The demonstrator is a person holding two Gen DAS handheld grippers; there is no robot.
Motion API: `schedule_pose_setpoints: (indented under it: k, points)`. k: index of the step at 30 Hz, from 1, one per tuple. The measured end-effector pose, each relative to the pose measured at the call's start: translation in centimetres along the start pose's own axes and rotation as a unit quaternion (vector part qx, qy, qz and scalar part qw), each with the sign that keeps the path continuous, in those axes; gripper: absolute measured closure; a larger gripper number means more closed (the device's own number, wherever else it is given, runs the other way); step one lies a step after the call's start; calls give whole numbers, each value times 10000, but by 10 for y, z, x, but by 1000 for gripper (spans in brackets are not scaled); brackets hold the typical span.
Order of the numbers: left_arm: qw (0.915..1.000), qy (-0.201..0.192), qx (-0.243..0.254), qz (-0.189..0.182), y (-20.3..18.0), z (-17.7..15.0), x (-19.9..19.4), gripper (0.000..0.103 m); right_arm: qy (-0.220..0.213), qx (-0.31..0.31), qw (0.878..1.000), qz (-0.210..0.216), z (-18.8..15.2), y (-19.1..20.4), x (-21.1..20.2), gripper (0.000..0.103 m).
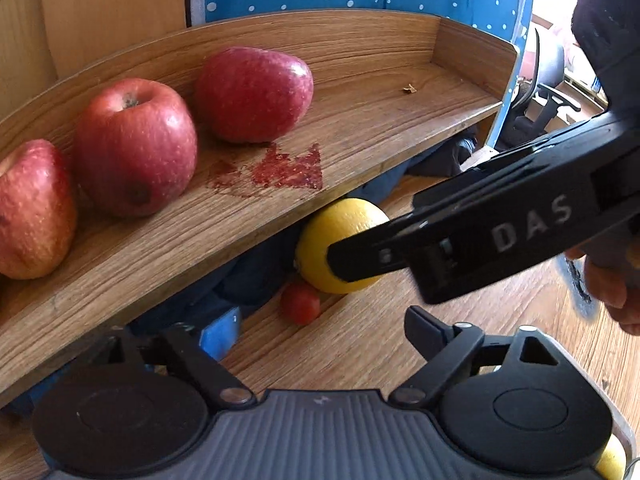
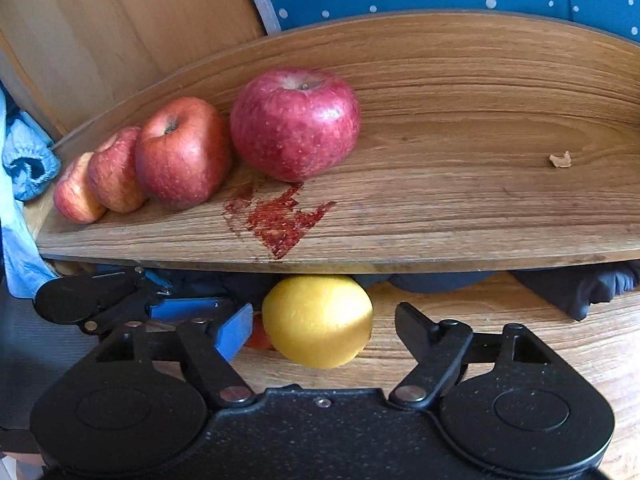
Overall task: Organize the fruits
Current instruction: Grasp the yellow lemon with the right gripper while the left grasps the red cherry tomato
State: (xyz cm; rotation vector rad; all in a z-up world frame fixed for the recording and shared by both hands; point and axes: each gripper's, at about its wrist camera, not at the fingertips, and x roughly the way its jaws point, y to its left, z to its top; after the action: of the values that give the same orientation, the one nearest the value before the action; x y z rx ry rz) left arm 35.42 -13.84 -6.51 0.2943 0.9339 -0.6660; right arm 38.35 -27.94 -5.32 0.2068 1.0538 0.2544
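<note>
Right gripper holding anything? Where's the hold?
Probably the yellow fruit, though not certain. The left wrist view shows a finger of the right gripper against its side, just under the wooden shelf. Left gripper holds nothing visible.

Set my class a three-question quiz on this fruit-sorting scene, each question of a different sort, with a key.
1. Count: in the right wrist view, how many red apples sit on the wooden shelf?
2. True or false: the right gripper has its jaws open, one on either side of the yellow citrus fruit, which lies below the shelf.
3. Pick one: the red stain is
A) on the shelf, in front of the apples
B) on the citrus fruit
C) on the blue dotted wall

Key: 1. four; 2. true; 3. A
</note>
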Motion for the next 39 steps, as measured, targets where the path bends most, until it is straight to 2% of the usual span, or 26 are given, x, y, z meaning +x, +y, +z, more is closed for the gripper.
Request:
schedule_pose_setpoints:
  k: [6, 8, 15, 17, 21, 23, 24, 28, 39]
  points:
    - [9999, 8, -163, 15, 7, 2, 6, 28, 59, 31, 9999, 75, 3, 3, 7, 37]
    - [9998, 18, -182, 20, 8, 3, 7, 35, 72, 7, 9999, 72, 2, 5, 7, 38]
    - [9998, 22, -169, -40, 9, 3, 11, 45, -28, 118, 9999, 82, -3, 2, 3, 39]
    - [9999, 19, -87, -57, 5, 4, 12, 54, -65, 140, 9999, 34, -6, 1, 0, 40]
    - [10000, 7, 74, 65, -2, 1, 11, 62, -119, 261, 9996, 7, -15, -5, -9, 40]
    - [9999, -2, 64, 88, -2, 0, 9, 76, -128, 329, 9994, 22, -19, -7, -12, 40]
    - [9999, 5, 35, 107, -1, 0, 9, 80, -135, 351, 9993, 15, -21, -7, -14, 40]
    - [9998, 48, -166, 40, 5, 1, 6, 80, -164, 432, 9989, -51, -27, -8, -21, 40]
    - [10000, 54, -7, 55, 1, 8, 13, 79, -289, 857, 9957, -183, -45, -16, -38, 40]
